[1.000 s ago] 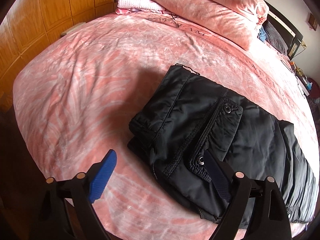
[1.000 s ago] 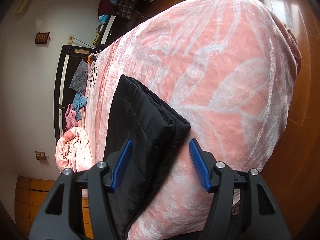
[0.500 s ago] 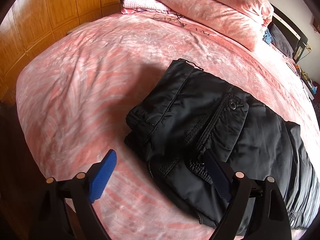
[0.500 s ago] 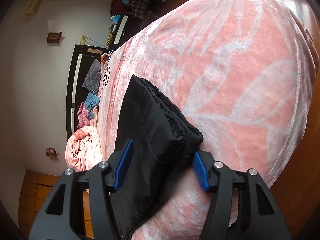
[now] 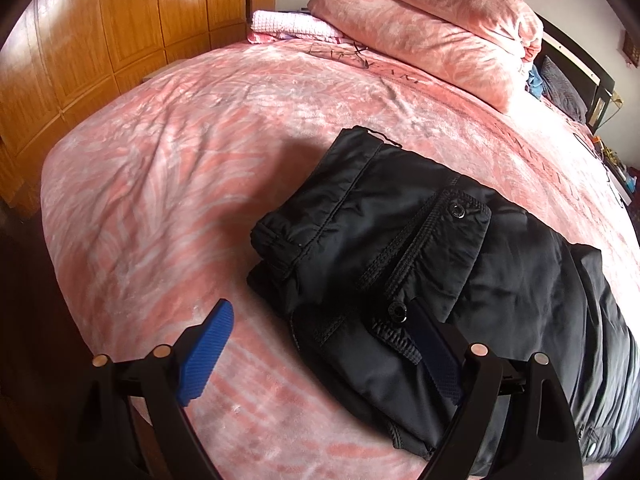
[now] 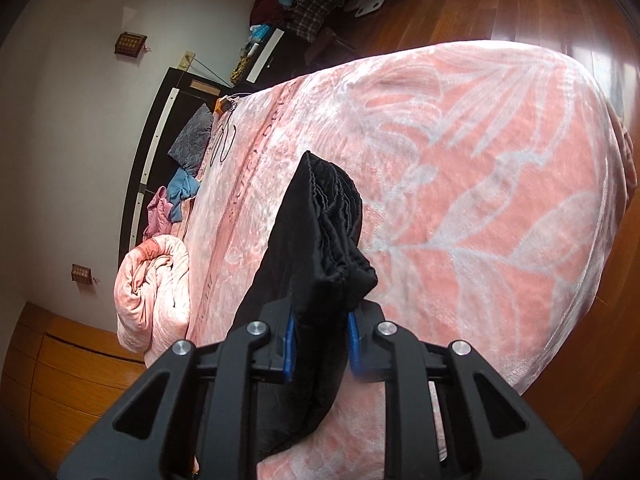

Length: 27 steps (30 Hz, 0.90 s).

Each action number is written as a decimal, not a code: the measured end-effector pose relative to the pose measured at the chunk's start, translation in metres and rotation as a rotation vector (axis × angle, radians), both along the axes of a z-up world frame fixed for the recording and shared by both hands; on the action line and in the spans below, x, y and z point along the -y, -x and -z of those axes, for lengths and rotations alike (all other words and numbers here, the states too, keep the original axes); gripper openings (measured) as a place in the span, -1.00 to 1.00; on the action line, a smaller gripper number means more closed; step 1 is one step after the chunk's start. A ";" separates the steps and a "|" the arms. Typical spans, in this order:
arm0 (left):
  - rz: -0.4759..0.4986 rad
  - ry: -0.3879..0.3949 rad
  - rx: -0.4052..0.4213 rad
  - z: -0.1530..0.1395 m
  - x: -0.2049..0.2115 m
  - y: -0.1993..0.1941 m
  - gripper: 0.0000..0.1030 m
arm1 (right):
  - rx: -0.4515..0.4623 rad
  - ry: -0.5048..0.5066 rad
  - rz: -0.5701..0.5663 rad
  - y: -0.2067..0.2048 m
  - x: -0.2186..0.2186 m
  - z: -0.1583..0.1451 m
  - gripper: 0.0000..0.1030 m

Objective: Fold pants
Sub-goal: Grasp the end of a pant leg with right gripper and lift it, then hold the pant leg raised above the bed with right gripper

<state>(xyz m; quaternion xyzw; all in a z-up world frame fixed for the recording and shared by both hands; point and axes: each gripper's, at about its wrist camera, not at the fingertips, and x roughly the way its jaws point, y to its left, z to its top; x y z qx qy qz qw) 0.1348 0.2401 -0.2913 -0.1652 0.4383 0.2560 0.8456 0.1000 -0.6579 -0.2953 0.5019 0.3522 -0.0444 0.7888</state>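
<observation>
Pants | soft, padded, slippery | your right claw clamps the stacked hem | left claw gapes | take the waistband edge

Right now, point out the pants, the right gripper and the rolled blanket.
pants [image 5: 400, 248]: left wrist view, on the top folded layer beside the pocket seam.
right gripper [image 6: 320, 344]: right wrist view, midway between the blue pads, shut on the pants.
rolled blanket [image 6: 154, 280]: right wrist view, on its outer roll.
</observation>
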 end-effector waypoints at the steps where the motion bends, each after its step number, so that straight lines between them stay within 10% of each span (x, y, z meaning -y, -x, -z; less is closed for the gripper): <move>1: 0.004 -0.015 0.007 -0.001 0.002 0.001 0.73 | 0.002 0.013 -0.003 -0.001 -0.002 -0.006 -0.64; 27: 0.029 -0.080 0.091 -0.008 0.017 0.018 0.73 | 0.102 0.295 -0.144 -0.013 -0.090 -0.135 -0.66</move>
